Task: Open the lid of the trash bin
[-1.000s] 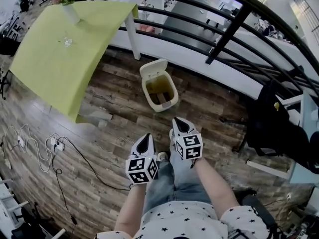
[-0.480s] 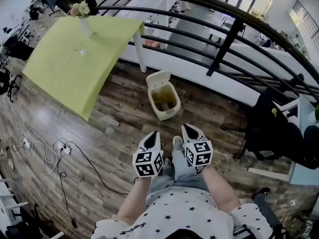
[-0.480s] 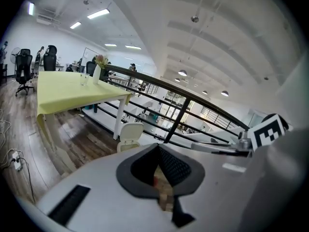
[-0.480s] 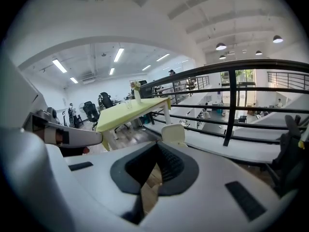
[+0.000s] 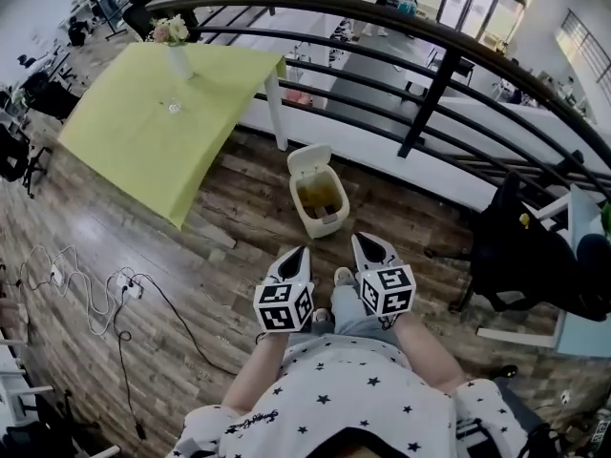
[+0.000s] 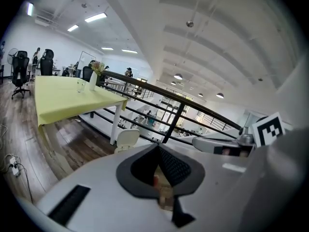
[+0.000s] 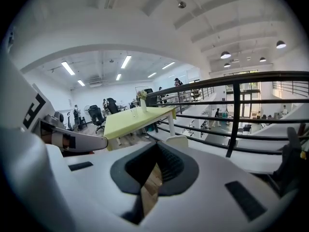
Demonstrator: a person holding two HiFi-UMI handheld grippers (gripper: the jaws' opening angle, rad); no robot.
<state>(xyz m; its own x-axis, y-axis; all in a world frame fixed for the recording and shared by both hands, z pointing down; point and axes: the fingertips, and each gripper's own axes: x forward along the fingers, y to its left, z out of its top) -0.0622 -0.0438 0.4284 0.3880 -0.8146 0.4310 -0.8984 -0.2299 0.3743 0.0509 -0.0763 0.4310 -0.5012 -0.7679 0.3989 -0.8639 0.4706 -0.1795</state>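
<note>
Change since earlier: the head view takes in more of the room; the trash bin [image 5: 323, 219] sits higher and smaller in it, more of the star-print shirt [image 5: 353, 389] fills the bottom edge, and both grippers have drawn back toward the person's body. The lid was already up and remains so.
Floor: dark wooden planks [image 5: 229, 256], bare around the bin.
Railing: black bars [image 5: 430, 84] curve across behind the bin.
Table: yellow-green top [image 5: 153, 122] to the left of the bin, well apart from it, with a vase of flowers [image 5: 178, 60] near its far edge.
Chair: a dark one [image 5: 520, 246] at the right.
Cables: white and black leads [image 5: 105, 294] on the floor at the left.
Trash bin: cream, on the floor just before the railing, ahead of both grippers and apart from them.
Lid: white [image 5: 308, 158], tipped up at the far side, leaving the bin's yellowish inside showing.
Left gripper: [image 5: 296, 256] jaws pressed together, nothing between them, touching nothing.
Right gripper: [image 5: 365, 244] jaws likewise closed tip to tip and empty, just beside the left one.
</note>
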